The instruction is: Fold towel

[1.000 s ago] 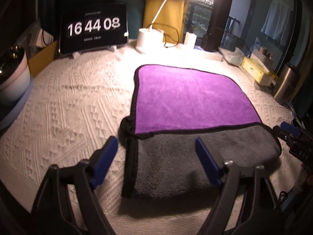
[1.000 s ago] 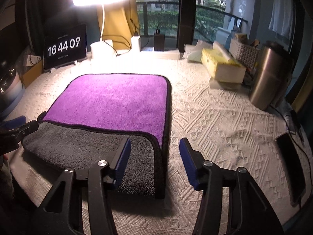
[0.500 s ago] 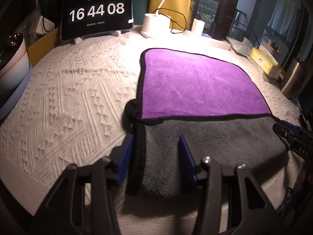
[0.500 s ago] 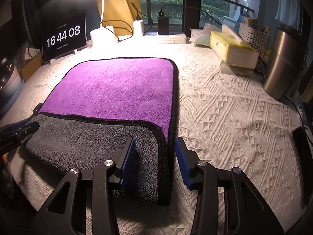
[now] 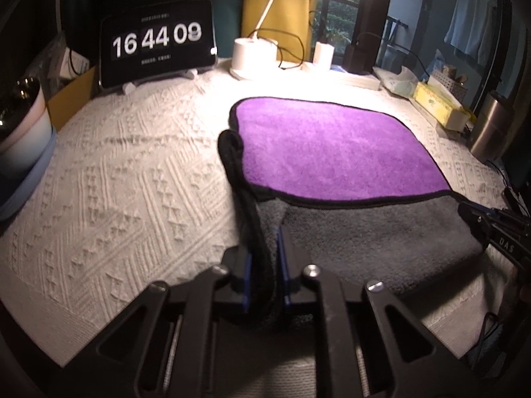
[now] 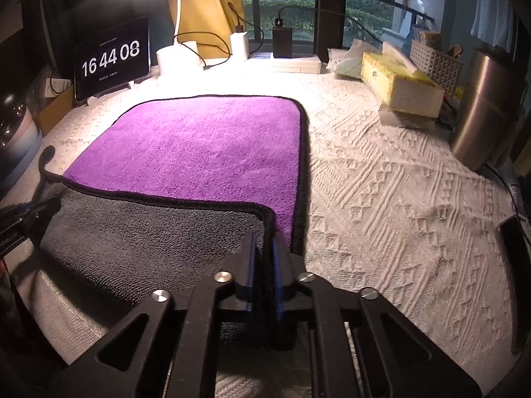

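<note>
A towel [image 5: 335, 152], purple on top and grey underneath with black trim, lies on the white knitted cloth; its near part shows grey. It also shows in the right wrist view [image 6: 199, 152]. My left gripper [image 5: 264, 262] is shut on the towel's near left edge, which bunches up between the blue pads. My right gripper [image 6: 264, 265] is shut on the towel's near right corner. The right gripper's tip shows at the right of the left wrist view [image 5: 478, 222].
A tablet clock [image 5: 159, 41] and a lamp base [image 5: 254, 54] stand at the back. A yellow tissue box [image 6: 398, 83] and steel canister [image 6: 484, 106] are at the right. A bowl [image 5: 20, 129] is at the left, a phone [image 6: 514, 258] at the right edge.
Both grippers moved forward and closed from wide open onto the towel's near corners. The left edge of the towel has lifted and bunched.
</note>
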Available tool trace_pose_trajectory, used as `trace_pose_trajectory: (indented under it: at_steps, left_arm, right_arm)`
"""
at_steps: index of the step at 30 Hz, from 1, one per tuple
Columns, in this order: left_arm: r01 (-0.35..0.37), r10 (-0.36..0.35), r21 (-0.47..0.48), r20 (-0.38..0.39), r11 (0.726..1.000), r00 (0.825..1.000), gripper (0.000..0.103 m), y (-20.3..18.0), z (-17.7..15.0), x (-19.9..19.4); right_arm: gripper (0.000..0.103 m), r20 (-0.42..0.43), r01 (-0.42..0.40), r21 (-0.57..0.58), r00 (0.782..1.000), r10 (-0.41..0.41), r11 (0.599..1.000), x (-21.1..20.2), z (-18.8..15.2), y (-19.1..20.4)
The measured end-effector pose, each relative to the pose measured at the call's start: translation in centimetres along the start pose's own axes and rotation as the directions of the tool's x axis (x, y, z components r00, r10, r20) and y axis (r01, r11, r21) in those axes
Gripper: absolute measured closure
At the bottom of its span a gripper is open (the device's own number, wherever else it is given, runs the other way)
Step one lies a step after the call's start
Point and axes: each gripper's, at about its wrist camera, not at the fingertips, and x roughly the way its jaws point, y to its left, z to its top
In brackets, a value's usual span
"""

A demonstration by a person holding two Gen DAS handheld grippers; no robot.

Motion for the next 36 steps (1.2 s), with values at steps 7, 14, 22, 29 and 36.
trace_pose_trajectory:
  at_steps: [7,14,22,29,36]
  left_arm:
    - [-0.014,0.014,0.023,0.028,1.0,1.0,0.089,-0.3,-0.1,-0.8]
    - [-0.064,0.058,0.075,0.075,0.995,0.995,0.087,-0.8,-0.6,-1.6]
    - [-0.077,0.059,0.099,0.172,0.992,0.983,0.089,-1.0,-1.0,-3.1]
    - [-0.05,0.02,0.121,0.24,0.991,0.971,0.099,-0.8,0.0,-4.5]
    - [0.022,-0.025,0.03,0.099,0.999,0.995,0.097,1.6,-0.3,-1.7]
  right_arm:
    - [0.096,0.044,0.008,-0.01,0.999,-0.008,1.0,-1.5,0.1,0.2]
    - [0.096,0.093,0.01,-0.015,0.996,-0.008,1.0,-2.9,0.1,0.8]
    - [0.096,0.138,0.014,-0.005,0.99,-0.013,1.0,-4.4,0.0,1.0]
    - [0.096,0.181,0.022,-0.005,0.983,-0.021,1.0,-6.0,0.6,1.3]
    - [0.096,0.161,0.027,-0.005,0.987,-0.026,1.0,-5.5,0.1,1.5]
